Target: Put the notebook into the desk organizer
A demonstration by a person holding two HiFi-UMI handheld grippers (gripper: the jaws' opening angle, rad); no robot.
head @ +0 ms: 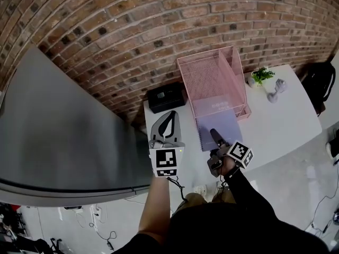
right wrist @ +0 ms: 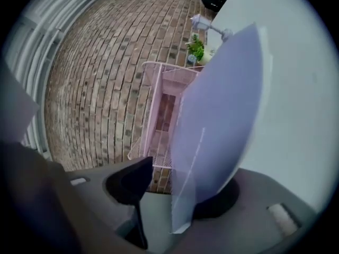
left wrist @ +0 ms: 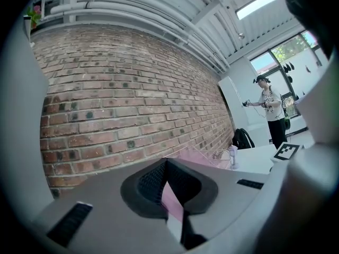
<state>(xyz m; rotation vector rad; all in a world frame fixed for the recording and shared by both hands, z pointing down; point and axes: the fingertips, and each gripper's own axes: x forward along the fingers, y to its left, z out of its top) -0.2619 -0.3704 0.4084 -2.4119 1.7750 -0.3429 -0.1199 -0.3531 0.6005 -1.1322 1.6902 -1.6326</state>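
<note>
A pink wire desk organizer (head: 212, 75) stands at the back of the white table (head: 280, 126), against the brick wall. The lavender notebook (head: 218, 121) lies flat with its far end inside the organizer's bottom tray and its near end sticking out toward me. My right gripper (head: 214, 136) is at that near edge. In the right gripper view the notebook (right wrist: 222, 115) rests against one jaw while the other stands apart from it, so the right gripper (right wrist: 177, 187) is open around it. My left gripper (head: 168, 118) hovers over the table's left edge, shut and holding nothing (left wrist: 165, 163).
A black box (head: 166, 96) sits left of the organizer. A small potted plant (head: 261, 75) and grey dumbbells (head: 275, 91) are to its right. A large grey panel (head: 58, 136) fills the left side. A black bag (head: 318, 81) sits past the table's right end. A person (left wrist: 271, 115) stands far off.
</note>
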